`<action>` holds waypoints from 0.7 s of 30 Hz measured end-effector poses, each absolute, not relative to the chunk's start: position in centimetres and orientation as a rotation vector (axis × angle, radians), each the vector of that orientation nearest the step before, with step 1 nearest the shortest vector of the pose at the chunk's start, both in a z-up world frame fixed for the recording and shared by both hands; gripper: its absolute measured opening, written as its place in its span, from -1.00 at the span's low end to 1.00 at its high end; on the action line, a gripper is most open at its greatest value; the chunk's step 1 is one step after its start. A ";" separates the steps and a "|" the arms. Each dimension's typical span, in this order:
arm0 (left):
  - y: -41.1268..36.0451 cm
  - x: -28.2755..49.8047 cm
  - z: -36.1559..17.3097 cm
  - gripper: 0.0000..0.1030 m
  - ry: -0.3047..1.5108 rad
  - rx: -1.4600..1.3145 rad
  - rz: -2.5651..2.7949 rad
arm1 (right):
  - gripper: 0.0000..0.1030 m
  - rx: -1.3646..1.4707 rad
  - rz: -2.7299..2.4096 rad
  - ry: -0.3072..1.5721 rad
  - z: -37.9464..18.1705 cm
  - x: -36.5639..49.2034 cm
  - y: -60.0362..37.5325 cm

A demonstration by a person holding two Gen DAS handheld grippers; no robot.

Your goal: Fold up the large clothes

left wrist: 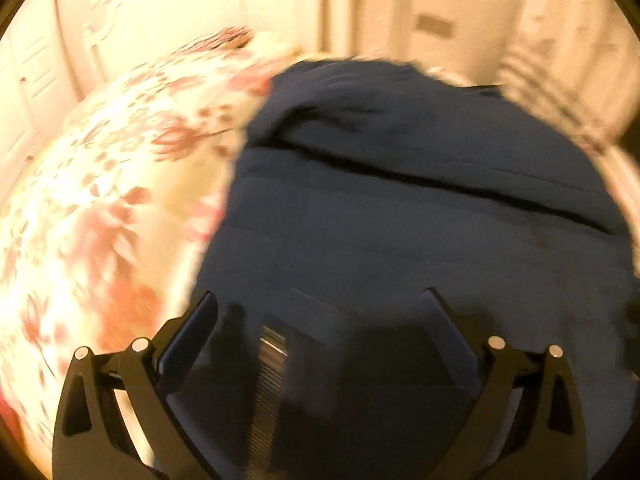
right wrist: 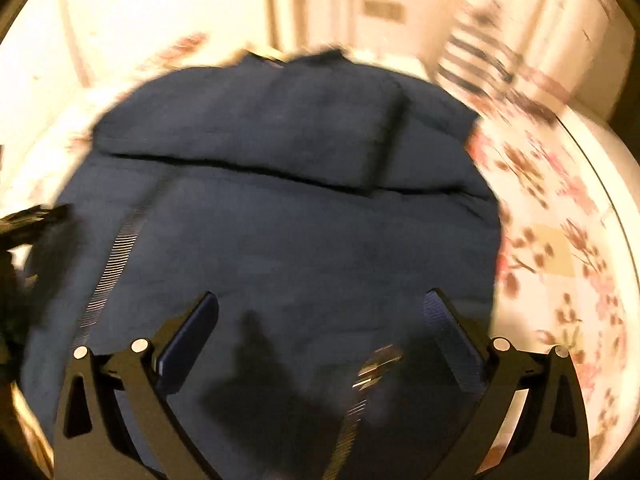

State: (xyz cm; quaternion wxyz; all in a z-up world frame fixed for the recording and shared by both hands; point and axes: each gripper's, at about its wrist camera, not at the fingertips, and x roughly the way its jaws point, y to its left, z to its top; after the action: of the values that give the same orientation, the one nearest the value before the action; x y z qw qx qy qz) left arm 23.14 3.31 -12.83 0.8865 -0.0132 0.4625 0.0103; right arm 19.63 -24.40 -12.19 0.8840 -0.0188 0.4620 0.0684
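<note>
A large dark navy garment [left wrist: 420,208] lies spread on a floral bedspread, its far part folded over in a thick layer [right wrist: 256,128]. A metal zipper strip [left wrist: 268,364] runs along it near the front, seen as zipper teeth [right wrist: 112,264] in the right wrist view too. My left gripper [left wrist: 320,300] hovers over the near part of the cloth, jaws wide apart and empty. My right gripper [right wrist: 320,300] also stands open above the cloth, nothing between its fingers. A zipper end with a metal pull [right wrist: 376,364] lies just below it. Both views are motion-blurred.
The floral bedspread [left wrist: 100,200] shows left of the garment and on its right [right wrist: 560,240]. Pale cupboard doors and walls [left wrist: 420,8] stand behind the bed. A striped item [right wrist: 476,56] lies at the far right. The dark left gripper [right wrist: 28,216] shows at the left edge.
</note>
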 end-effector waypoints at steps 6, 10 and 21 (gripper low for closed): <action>-4.4 18.6 -14.6 0.96 0.926 0.253 -0.088 | 0.91 -0.298 0.246 0.982 -14.7 16.4 -18.8; -1.6 19.2 -14.0 0.96 0.986 0.117 -0.075 | 0.91 -0.240 0.211 0.999 -13.9 15.9 -20.4; 1.2 14.2 -14.4 0.96 0.982 0.134 -0.030 | 0.91 -0.262 0.331 0.903 -14.5 9.2 -19.5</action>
State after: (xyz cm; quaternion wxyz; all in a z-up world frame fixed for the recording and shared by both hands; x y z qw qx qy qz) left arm 14.25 1.16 -14.41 0.8796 0.0644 0.4711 -0.0146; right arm 9.24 -19.54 -14.54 0.8784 -0.1257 0.4329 0.1587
